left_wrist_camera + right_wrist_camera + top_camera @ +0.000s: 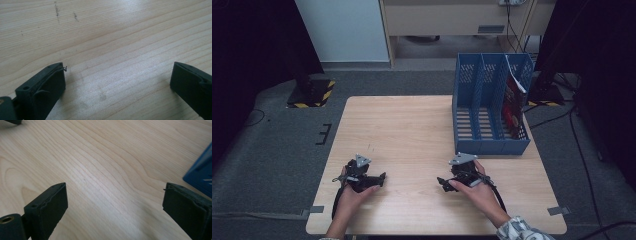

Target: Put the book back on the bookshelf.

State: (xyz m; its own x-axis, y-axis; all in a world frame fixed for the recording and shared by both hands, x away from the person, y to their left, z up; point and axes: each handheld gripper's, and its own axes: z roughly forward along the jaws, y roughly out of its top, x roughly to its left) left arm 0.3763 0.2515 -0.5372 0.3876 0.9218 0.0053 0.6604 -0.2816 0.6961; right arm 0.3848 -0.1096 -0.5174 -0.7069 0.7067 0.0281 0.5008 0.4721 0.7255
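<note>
Left gripper (379,181): jaws wide apart, holding nothing, resting on the table (402,125) well left of the file rack (489,107).
Right gripper (443,183): jaws wide apart, holding nothing, just in front of the rack.
Red booklet (512,107): upright in the rack's rightmost slot.
Risk: a careless reach could nudge the light rack and slide it.

table (412,125) centre: open | file rack (490,127): blocks far right

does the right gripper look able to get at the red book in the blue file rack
Probably yes: the right gripper is open, and bare table lies between it and the blue file rack, where the red book stands in the rightmost slot.
</note>
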